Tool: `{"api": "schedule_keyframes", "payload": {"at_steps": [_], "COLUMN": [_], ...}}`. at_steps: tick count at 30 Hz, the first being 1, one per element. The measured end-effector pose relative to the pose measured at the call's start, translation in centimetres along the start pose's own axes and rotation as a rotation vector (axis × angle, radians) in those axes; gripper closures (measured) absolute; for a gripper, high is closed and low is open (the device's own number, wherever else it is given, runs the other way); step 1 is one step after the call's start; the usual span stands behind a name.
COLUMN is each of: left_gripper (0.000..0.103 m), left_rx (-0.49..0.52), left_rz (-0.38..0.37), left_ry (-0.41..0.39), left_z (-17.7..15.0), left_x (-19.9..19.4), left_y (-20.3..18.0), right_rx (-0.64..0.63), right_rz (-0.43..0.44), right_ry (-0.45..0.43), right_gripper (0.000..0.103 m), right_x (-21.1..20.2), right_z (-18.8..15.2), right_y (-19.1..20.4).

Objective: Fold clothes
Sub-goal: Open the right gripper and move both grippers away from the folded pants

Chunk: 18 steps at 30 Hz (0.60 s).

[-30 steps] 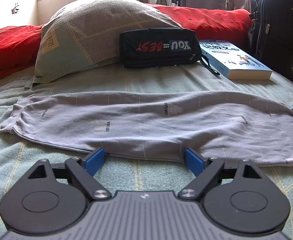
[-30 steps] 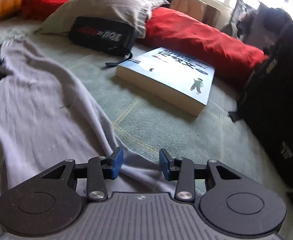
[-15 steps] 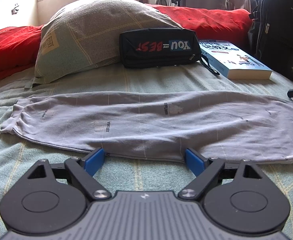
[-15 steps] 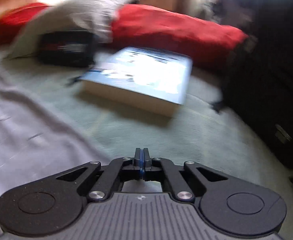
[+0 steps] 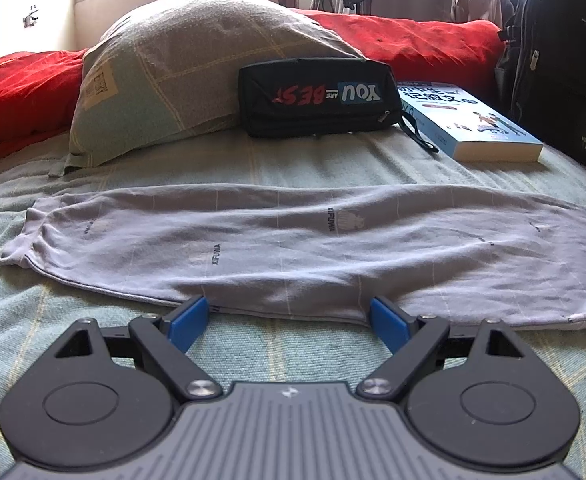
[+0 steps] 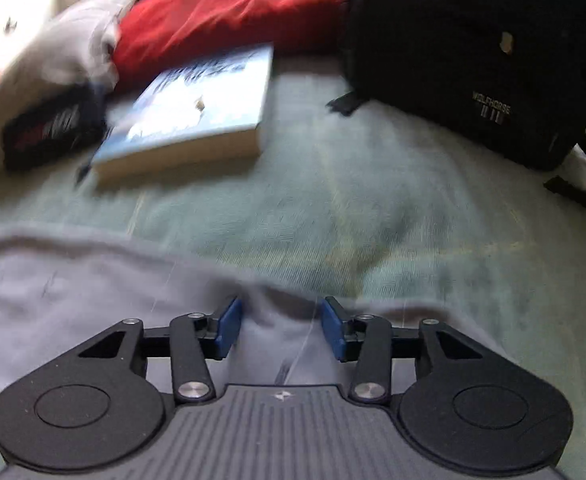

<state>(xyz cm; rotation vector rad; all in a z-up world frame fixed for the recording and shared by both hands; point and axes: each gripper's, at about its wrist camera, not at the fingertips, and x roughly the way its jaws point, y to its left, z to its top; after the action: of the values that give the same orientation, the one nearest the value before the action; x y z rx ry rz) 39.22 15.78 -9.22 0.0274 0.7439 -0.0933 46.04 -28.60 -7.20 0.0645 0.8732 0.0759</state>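
A: Right gripper jaws just reopened from fully shut, about half open over the grey shirt's end, gripping nothing. It's rolled since a second ago.

B: Left gripper?

A: Wide open at the shirt's near edge, empty. Shirt lies flat, nearer than the black pouch. Fold not started.

On the bed the shirt lies crosswise; behind it the pillow, pouch, then book rightward.
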Motion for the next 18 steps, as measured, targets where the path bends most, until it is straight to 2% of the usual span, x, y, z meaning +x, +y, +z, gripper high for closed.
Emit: {"api": "schedule_keyframes", "payload": {"at_steps": [2,4,5,7,8,11,14,18], "left_gripper": [0.015,0.015,0.015,0.015,0.015,0.015,0.015,0.015], "left_rx": [-0.003,-0.008,-0.016,-0.038,-0.051,-0.1,-0.158,-0.19], "left_rz": [0.008,0.01,0.007,0.008,0.011,0.038,0.063,0.108], "left_ry": [-0.006,-0.025,-0.036,-0.057,-0.064,-0.07,-0.056,-0.038], "left_z": [0.1,0.4,0.5,0.8,0.9,1.1,1.1,0.9], "left_x": [-0.3,-0.9,-1.2,-2.0,-2.3,-2.7,-2.6,-2.3], "left_y": [0.1,0.3,0.7,1.5,1.9,3.7,5.5,7.0], "right_rx": [0.017,0.017,-0.002,-0.057,-0.084,-0.176,-0.293,-0.445], "right_rz": [-0.048,-0.047,-0.021,0.039,0.067,0.171,0.229,0.286], "right_ry": [-0.017,-0.006,-0.005,-0.007,-0.004,0.017,0.017,-0.008], "right_gripper": [0.049,0.048,0.046,0.036,0.035,0.035,0.035,0.048], "right_x": [0.6,0.3,-0.2,-1.6,-2.2,-3.3,-3.0,-1.8], "right_z": [0.9,1.7,1.9,2.1,2.2,2.3,2.7,3.7], "right_y": [0.1,1.2,2.1,4.6,5.9,10.7,16.1,23.0]}}
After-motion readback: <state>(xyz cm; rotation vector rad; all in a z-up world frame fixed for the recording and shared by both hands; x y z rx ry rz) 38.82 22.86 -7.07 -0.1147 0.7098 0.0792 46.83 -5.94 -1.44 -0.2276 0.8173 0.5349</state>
